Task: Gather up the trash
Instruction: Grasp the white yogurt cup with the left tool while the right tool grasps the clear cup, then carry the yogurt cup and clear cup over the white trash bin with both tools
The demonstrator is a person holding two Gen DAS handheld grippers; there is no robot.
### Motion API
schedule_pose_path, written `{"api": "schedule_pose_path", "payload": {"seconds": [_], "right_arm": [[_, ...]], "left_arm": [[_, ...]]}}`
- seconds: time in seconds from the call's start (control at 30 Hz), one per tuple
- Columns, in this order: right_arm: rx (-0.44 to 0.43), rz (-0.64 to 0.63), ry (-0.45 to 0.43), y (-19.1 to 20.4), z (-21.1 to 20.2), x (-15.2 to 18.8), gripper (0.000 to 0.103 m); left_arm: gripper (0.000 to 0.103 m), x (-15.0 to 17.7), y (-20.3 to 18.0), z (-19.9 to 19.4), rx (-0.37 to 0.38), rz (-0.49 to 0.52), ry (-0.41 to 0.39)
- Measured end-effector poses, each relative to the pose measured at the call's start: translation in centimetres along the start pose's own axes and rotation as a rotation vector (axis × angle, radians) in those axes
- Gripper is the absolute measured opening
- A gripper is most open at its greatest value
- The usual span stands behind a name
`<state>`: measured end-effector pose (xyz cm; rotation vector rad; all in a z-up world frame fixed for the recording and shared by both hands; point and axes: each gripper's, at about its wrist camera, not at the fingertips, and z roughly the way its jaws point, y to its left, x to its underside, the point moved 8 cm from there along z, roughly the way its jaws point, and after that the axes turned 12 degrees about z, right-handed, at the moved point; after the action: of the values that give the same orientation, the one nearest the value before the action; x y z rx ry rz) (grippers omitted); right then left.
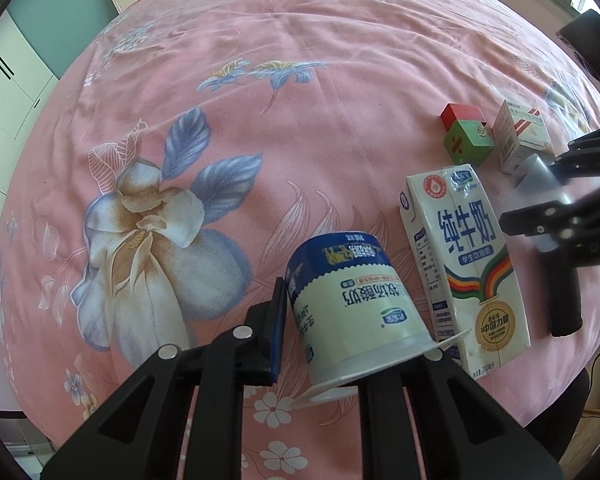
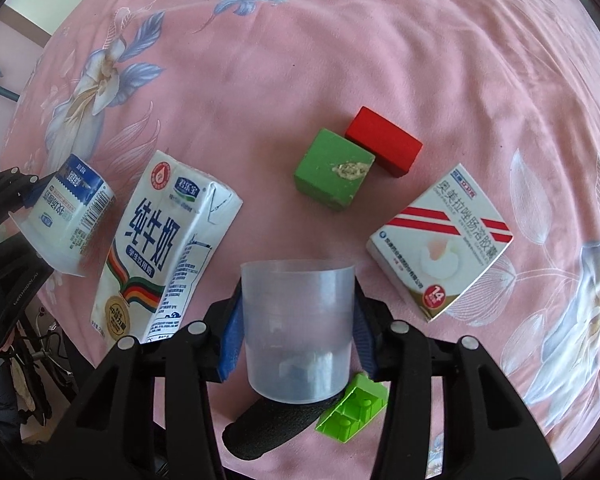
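Yogurt cup point(image 1: 348, 312) is sitting between the left gripper point(image 1: 352, 320) fingers — jaws clamped hard on its sides, cup tilted with its wide rim toward the camera and its blue base pointing away. Left blue pad point(image 1: 277, 328) is pressing the cup wall; the opposite finger is mostly hiding behind the rim. Milk carton point(image 1: 466, 264) is lying flat on the pink floral bedsheet point(image 1: 300, 80), just right of that gripper, close beside the cup.

Right gripper point(image 2: 298, 328) is pointing down and gripping a translucent plastic cup point(image 2: 298, 320) — jaws partly closed, blue pads point(image 2: 232, 340) pressing both sides of its wall. Beneath that cup, a black foam handle point(image 2: 268, 428) is lying on the sheet, with a lime-green plastic brick point(image 2: 352, 412) touching it, just under the right finger. Ahead of this gripper, a green block point(image 2: 332, 168) and a red block point(image 2: 384, 146) are sitting together, touching. Medicine box point(image 2: 440, 240) is lying ahead and to the right, apart from the blocks. Carton and yogurt cup are showing to its left, the cup tilted in the left gripper.
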<state>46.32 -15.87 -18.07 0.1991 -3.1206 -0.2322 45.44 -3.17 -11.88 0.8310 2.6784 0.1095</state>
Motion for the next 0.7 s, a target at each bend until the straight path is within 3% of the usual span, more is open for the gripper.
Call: {"api": "schedule_pose_path", "payload": {"seconds": [0.4, 0.7], "right_arm": [[0.009, -0.057, -0.059, 1.3, -4.2, 0.6, 0.047], [0.038, -0.136, -0.074, 1.9, -7.6, 3.9, 0.047]], "left_arm": [[0.017, 0.6, 0.0, -3.8, -0.032, 0.021, -0.036], [0.017, 1.5, -1.3, -6.7, -0.039, 0.071, -0.062]]}}
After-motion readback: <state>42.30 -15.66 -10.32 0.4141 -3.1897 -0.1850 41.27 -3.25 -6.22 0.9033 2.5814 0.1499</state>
